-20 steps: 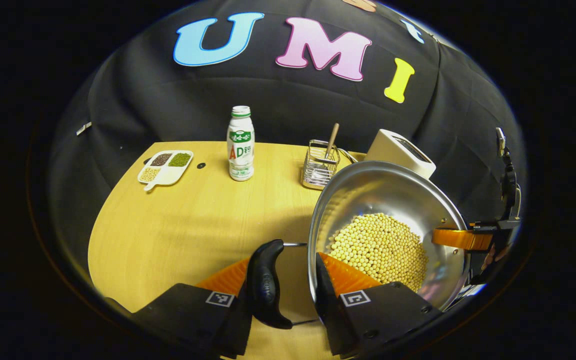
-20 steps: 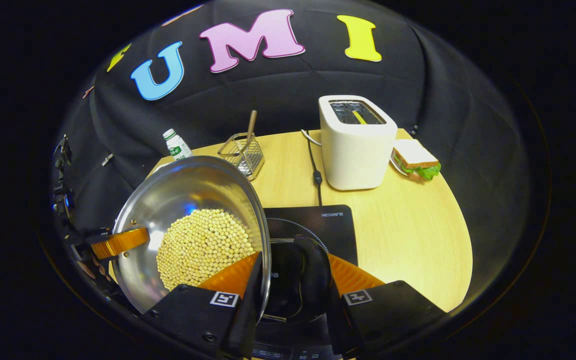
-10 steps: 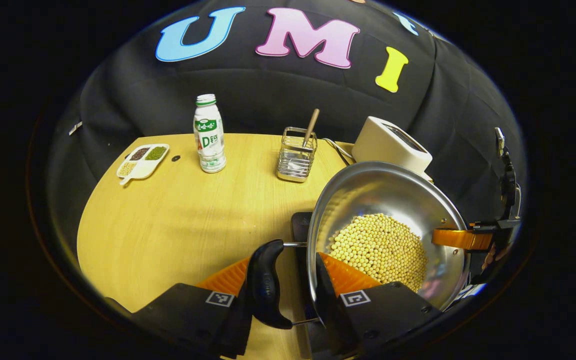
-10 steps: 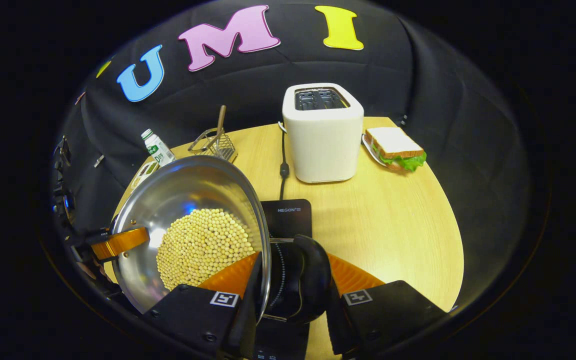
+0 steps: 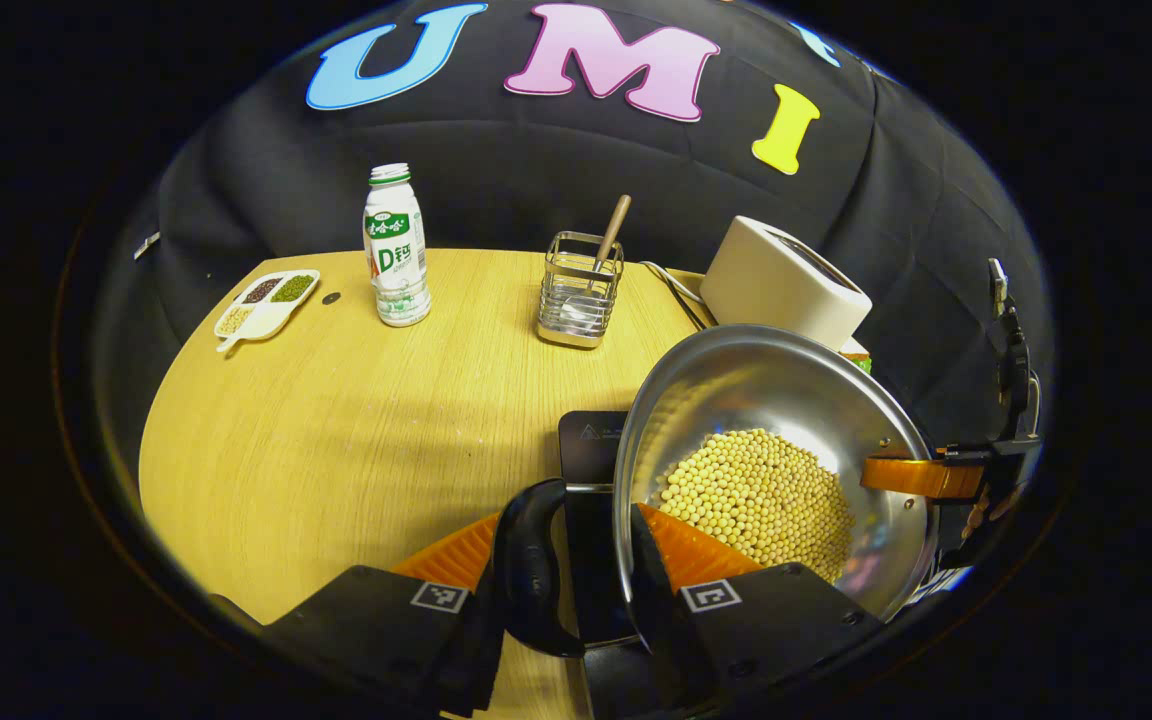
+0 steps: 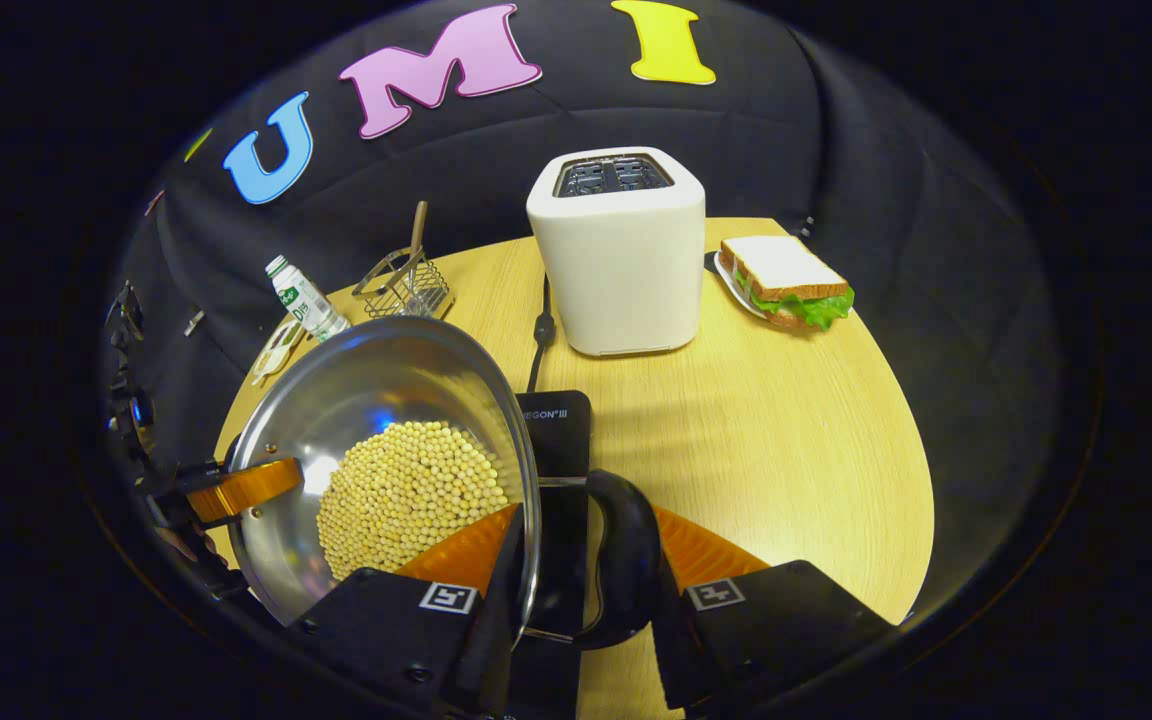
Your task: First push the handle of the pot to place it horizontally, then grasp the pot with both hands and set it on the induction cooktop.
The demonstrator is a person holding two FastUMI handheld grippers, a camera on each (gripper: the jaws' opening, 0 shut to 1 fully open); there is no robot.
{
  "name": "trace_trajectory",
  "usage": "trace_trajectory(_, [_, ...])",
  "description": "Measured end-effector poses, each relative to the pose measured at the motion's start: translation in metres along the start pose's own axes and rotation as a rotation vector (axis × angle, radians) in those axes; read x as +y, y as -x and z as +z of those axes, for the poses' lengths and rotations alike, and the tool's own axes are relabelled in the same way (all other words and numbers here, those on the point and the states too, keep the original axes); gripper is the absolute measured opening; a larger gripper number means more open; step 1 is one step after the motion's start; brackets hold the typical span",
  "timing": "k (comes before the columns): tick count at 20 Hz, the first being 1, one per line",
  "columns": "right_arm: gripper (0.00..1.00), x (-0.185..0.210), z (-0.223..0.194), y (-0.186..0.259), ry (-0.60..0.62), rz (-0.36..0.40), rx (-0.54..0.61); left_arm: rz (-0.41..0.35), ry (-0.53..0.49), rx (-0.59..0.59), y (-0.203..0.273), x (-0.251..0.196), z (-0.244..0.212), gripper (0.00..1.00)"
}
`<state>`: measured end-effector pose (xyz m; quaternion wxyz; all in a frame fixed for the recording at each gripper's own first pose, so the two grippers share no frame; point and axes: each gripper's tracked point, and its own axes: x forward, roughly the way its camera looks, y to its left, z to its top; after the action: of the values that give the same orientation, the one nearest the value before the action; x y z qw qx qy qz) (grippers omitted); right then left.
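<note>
- Left tool point(image 5: 581, 580) was clenched on the pot's point(image 5: 736, 395) near-side handle point(image 5: 528, 570), one finger outside the black grip, the other against the pot wall.
- Right tool point(image 6: 586, 585) was clenched the same way on the opposite handle point(image 6: 626, 560); in the left gripper view it showed at the far rim point(image 5: 946, 478).
- The pot was held between both tools, off the worktop point(image 5: 356, 420). Its load of pale beans point(image 5: 756, 495) lay heaped in the bottom, none on the rim.
- Both handles stuck out sideways, so I judged the handle-push step done and the two-handed grasp made.
- Induction cooktop point(image 6: 551, 425) lay on the worktop directly under and just ahead of the pot; its dark corner showed beside the pot wall in the left gripper view point(image 5: 591, 450).
- Left to do, as I judged: centre the pot over the cooktop, lower it flat, let go both sides.
- I could not tell the gap between pot base and cooktop; the bowl hid it.
- Toaster point(image 6: 618, 255) and its cord point(image 6: 539, 325) stood just behind the cooktop; bottle point(image 5: 396, 250) and wire caddy point(image 5: 579, 300) sat well apart from it.
</note>
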<state>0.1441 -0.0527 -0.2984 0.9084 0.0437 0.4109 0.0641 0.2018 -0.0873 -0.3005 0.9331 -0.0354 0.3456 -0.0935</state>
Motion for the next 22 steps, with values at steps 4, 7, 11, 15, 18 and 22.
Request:
trace_trajectory(4, [0.63, -0.001, -0.001, -0.001, 0.001, 0.003, -0.003, -0.004, 0.004, 0.009, 0.001, 0.000, -0.002, 0.64])
trace_trajectory(7, [0.64, -0.001, -0.003, 0.000, 0.003, -0.004, 0.000, -0.012, 0.000, 0.015, 0.000, 0.000, -0.001, 0.66])
trace_trajectory(11, [0.66, -0.002, -0.007, 0.003, -0.009, 0.007, 0.004, 0.001, -0.012, 0.060, 0.003, -0.001, -0.009, 0.70])
trace_trajectory(15, [0.90, -0.004, -0.008, 0.017, -0.007, 0.010, -0.018, 0.004, 0.014, 0.058, 0.015, -0.003, -0.012, 0.82])
trace_trajectory(18, [1.00, -0.002, -0.004, 0.034, -0.009, 0.011, -0.051, -0.001, 0.046, 0.013, 0.036, -0.007, -0.003, 0.96])
trace_trajectory(22, [0.99, 0.002, 0.008, 0.067, -0.012, -0.010, -0.138, 0.003, 0.021, -0.068, 0.074, -0.011, 0.010, 0.96])
